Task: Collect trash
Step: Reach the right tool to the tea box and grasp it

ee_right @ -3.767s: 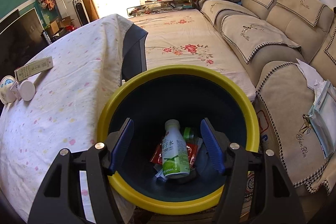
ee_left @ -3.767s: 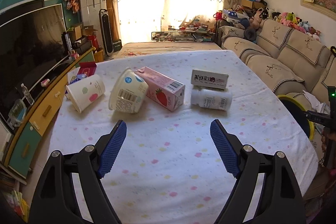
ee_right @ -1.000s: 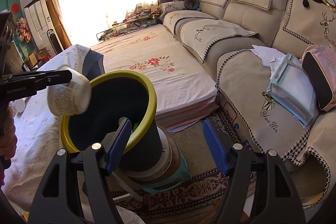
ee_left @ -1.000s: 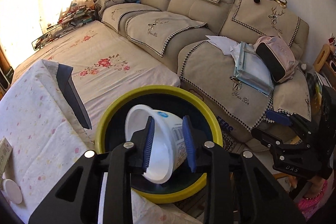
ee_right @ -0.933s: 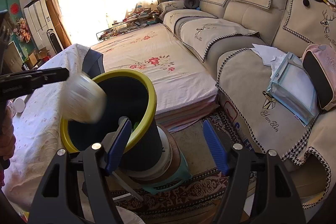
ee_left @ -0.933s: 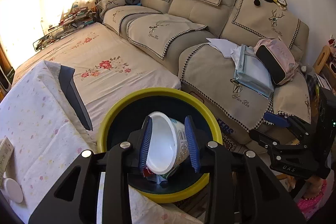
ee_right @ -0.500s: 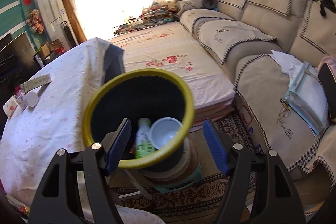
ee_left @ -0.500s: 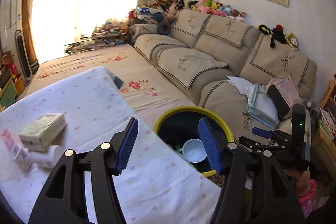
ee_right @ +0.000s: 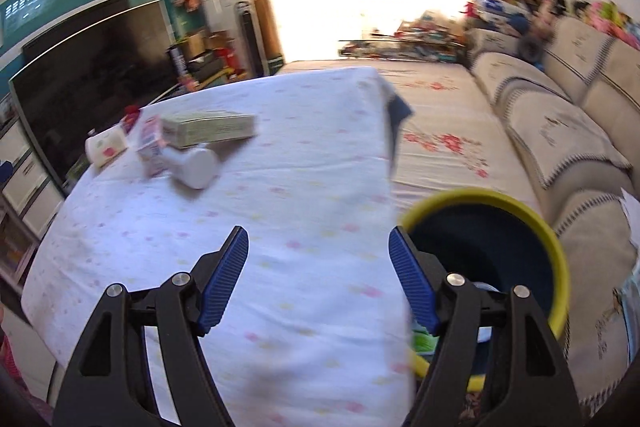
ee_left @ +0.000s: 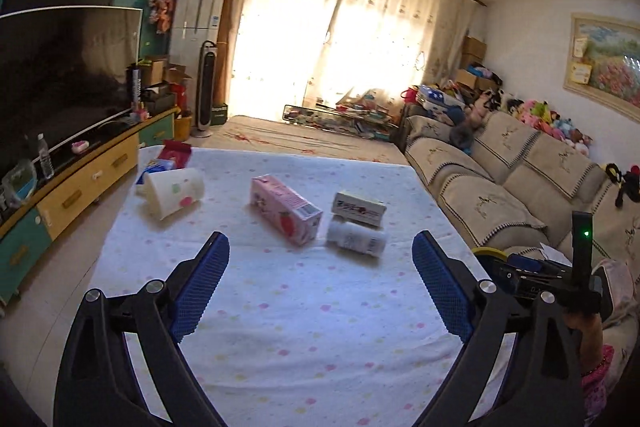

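Observation:
On the dotted tablecloth [ee_left: 304, 307] lie a pink strawberry milk carton [ee_left: 286, 210], a white bottle on its side [ee_left: 356, 238], a small flat box [ee_left: 359, 208] behind it and a dotted paper cup [ee_left: 172, 191] at the left. My left gripper [ee_left: 320, 287] is open and empty, above the table's near part. My right gripper [ee_right: 318, 281] is open and empty over the table's right edge. The yellow-rimmed trash bin [ee_right: 556, 247] stands just to its right, with trash inside. The same bottle [ee_right: 194, 163], box [ee_right: 210, 129] and cup [ee_right: 106, 145] show blurred in the right wrist view.
A beige sofa [ee_left: 500, 183] runs along the right side. A TV [ee_left: 60, 79] on a yellow and green cabinet [ee_left: 80, 183] stands at the left. The other hand-held gripper [ee_left: 560, 283] shows at the right. A floral mat [ee_right: 440, 123] covers the floor beyond the table.
My left gripper dropped the white tub into the bin, opened, and swung back to face the table. My right gripper turned left from the bin toward the table.

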The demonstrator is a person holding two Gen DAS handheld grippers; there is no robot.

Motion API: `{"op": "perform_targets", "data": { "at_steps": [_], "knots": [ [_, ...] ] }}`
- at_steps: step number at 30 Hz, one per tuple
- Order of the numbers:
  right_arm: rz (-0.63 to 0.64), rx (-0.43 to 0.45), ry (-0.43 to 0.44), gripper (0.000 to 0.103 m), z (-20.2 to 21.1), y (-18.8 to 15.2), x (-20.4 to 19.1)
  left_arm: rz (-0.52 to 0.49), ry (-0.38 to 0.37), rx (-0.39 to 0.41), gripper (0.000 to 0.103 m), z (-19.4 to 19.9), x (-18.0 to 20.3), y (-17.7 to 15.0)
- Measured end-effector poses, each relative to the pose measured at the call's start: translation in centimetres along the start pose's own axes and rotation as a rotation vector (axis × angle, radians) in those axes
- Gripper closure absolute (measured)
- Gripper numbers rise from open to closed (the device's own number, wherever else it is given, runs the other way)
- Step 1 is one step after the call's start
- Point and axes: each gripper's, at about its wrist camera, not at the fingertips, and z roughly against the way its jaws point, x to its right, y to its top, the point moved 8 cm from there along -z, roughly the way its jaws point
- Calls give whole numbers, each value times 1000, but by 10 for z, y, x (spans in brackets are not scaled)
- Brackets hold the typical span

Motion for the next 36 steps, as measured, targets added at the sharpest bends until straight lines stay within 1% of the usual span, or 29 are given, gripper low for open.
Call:
{"op": "perform_targets", "data": {
  "at_steps": [2,4,6,7,10,13,14,16,19,22,24,26,28,32,36],
  "knots": [
    [37,-11,46,34,-9,7,-27,22,25,6,11,10,-24,-4],
    [51,-19,93,34,-19,17,-51,29,57,13,11,17,-39,-8],
    [49,-14,122,34,-26,29,-74,34,75,18,11,22,-48,-13],
    [46,-8,131,34,-29,36,-83,37,78,18,10,24,-51,-15],
    [34,4,127,24,-41,57,-106,49,79,14,10,24,-57,-23],
    [-7,10,123,19,-57,73,-127,57,70,2,10,20,-58,-27],
    [-24,16,112,15,-64,78,-134,58,67,-1,10,19,-59,-29],
    [-57,28,55,12,-77,88,-141,55,68,-6,10,18,-59,-32],
    [-108,24,4,11,-95,96,-149,42,76,-6,10,20,-63,-35],
    [-124,13,-50,11,-112,99,-160,37,82,-4,10,22,-69,-37],
    [-135,14,-84,10,-121,102,-166,47,73,-6,10,22,-75,-38],
    [-133,18,-143,9,-130,103,-168,59,66,-7,10,23,-81,-39],
    [-134,3,-200,9,-140,102,-167,66,62,-9,10,27,-85,-40],
    [-170,-17,-235,9,-157,96,-169,73,66,-8,10,31,-94,-43],
    [-167,7,-293,9,-164,96,-170,85,69,-7,10,35,-100,-46]
  ]
}}
